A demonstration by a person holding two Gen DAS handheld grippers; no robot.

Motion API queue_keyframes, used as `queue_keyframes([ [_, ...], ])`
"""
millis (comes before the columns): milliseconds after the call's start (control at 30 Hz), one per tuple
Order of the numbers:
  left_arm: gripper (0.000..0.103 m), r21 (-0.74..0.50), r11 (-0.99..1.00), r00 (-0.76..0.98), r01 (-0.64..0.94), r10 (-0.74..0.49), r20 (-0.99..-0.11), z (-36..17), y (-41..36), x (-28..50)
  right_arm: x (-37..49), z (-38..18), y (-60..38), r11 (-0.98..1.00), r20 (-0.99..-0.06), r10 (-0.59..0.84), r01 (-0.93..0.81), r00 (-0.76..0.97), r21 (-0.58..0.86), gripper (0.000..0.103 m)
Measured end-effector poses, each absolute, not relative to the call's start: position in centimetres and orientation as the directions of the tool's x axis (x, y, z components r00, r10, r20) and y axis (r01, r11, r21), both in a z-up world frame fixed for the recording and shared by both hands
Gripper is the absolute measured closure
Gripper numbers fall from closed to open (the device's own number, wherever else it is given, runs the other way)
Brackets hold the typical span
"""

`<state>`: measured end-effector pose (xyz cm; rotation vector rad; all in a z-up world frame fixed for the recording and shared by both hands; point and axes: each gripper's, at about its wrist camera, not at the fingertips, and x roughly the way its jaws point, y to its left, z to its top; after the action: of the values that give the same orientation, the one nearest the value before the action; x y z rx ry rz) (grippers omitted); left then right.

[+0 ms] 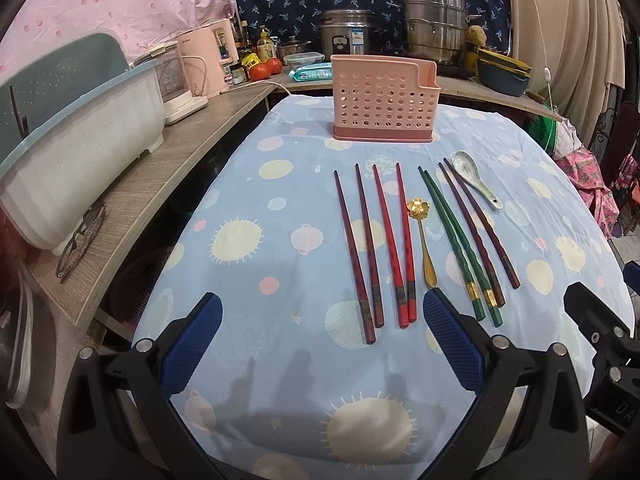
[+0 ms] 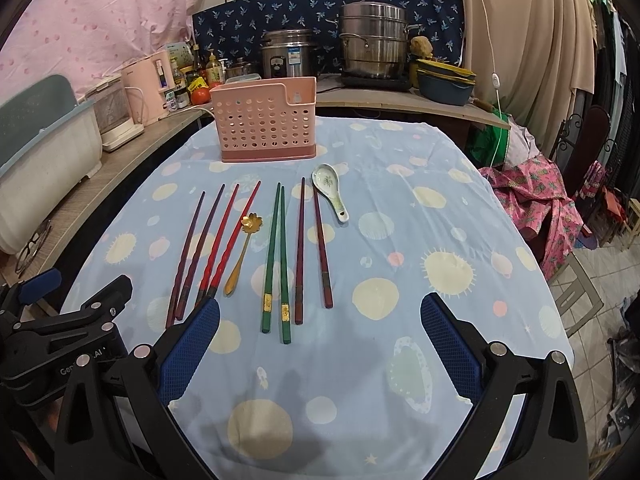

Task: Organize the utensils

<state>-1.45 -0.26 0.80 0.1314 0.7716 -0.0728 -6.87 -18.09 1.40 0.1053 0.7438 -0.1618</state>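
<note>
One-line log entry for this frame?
left gripper open, empty | right gripper open, empty | chopsticks, gold flower spoon, white ceramic spoon on tablecloth | pink perforated holder unfilled

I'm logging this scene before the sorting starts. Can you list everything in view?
utensil holder: 1, pink, far end of table, empty as far as visible
dark purple chopsticks: 2, leftmost
red chopsticks: 2, beside them
gold spoon: 1, flower bowl, middle
green chopsticks: 2, right of it
maroon chopsticks: 2, further right
ceramic spoon: 1, white, far right
tablecloth: 1, blue, patterned
steel pots: 2, counter behind
left gripper: open, empty
right gripper: open, empty
</note>
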Motion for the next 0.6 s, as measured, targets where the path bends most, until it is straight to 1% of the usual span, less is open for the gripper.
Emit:
queue_keyframes([
  [600,0.007,0.089,0.988,0.68,0.128,-0.022,-0.733,-0.2,-0.6,-0.2,-5.7,0.6,-18.7,0.98,-0.7,-0.101,0.192,0.707,0.053,0.007],
])
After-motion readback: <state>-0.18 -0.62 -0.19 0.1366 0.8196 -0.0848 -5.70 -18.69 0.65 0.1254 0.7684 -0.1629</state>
